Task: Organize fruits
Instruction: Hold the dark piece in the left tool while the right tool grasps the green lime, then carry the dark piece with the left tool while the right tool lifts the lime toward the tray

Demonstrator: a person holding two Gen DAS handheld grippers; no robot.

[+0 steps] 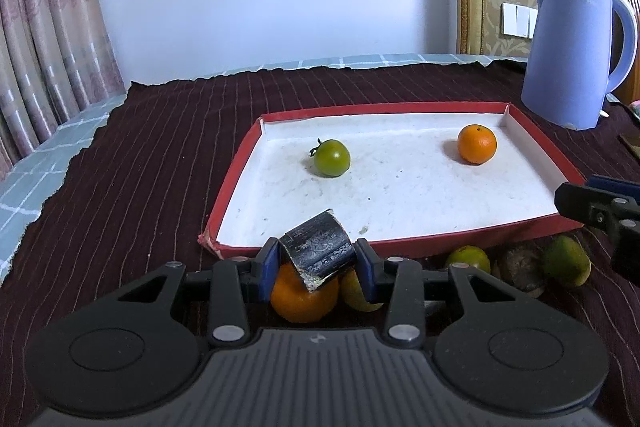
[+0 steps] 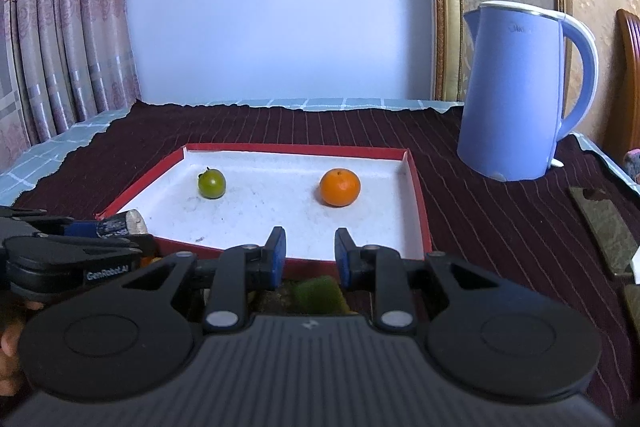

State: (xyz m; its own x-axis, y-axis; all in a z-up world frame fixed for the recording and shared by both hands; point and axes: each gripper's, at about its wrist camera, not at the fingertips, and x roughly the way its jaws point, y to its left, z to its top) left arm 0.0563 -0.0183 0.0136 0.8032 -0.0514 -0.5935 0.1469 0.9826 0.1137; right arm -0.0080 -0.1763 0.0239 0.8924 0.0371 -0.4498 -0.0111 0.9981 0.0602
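A red-rimmed white tray (image 1: pixel 240 171) (image 2: pixel 416 187) holds a green tomato (image 1: pixel 331 157) (image 2: pixel 212 183) and an orange (image 1: pixel 477 143) (image 2: pixel 340 187). My left gripper (image 1: pixel 316 259) is shut on a curled dark piece of peel or bark (image 1: pixel 318 253), just in front of the tray's near edge; an orange (image 1: pixel 302 301) and a yellow-green fruit (image 1: pixel 356 293) lie under it. My right gripper (image 2: pixel 310 253) is open above a green fruit (image 2: pixel 318 293) near the tray's front rim. Several greenish fruits (image 1: pixel 566 261) lie right of the left gripper.
A blue electric kettle (image 1: pixel 572 51) (image 2: pixel 516 95) stands behind the tray at the right. A dark striped cloth (image 1: pixel 140 167) covers the table. Flat dark objects (image 2: pixel 604 227) lie at the far right. Curtains hang at the left.
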